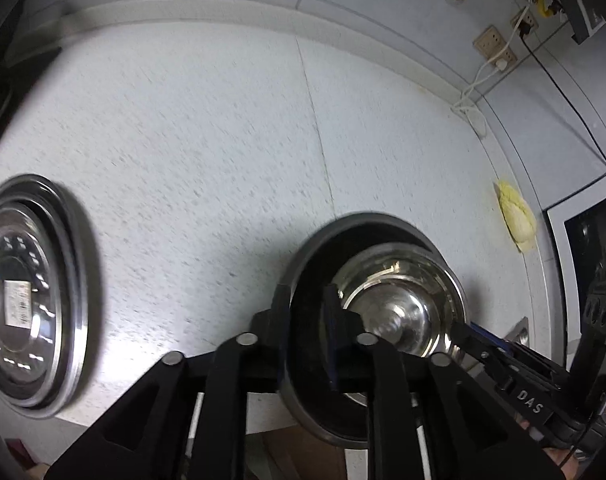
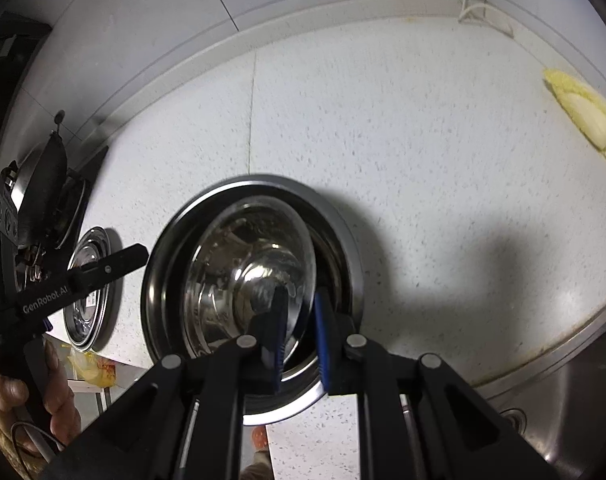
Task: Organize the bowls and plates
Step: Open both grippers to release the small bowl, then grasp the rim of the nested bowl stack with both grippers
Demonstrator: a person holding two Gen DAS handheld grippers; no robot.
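A steel plate (image 1: pixel 311 360) with a steel bowl (image 1: pixel 403 304) in it is held over the counter's front edge. My left gripper (image 1: pixel 307 320) is shut on the plate's near rim. In the right wrist view my right gripper (image 2: pixel 299 328) is shut on the rim of the bowl (image 2: pixel 247 276), which sits tilted inside the plate (image 2: pixel 343 232). A second steel plate (image 1: pixel 31 296) with a sticker lies flat on the counter to the left; it also shows in the right wrist view (image 2: pixel 89 292).
The white speckled counter (image 1: pixel 223 140) runs to a tiled wall. A yellow cloth (image 1: pixel 517 216) lies at the right, near a cable and wall sockets (image 1: pixel 495 46). A steel sink (image 2: pixel 575 400) is at the lower right. A stove with a pan (image 2: pixel 51 184) stands at the left.
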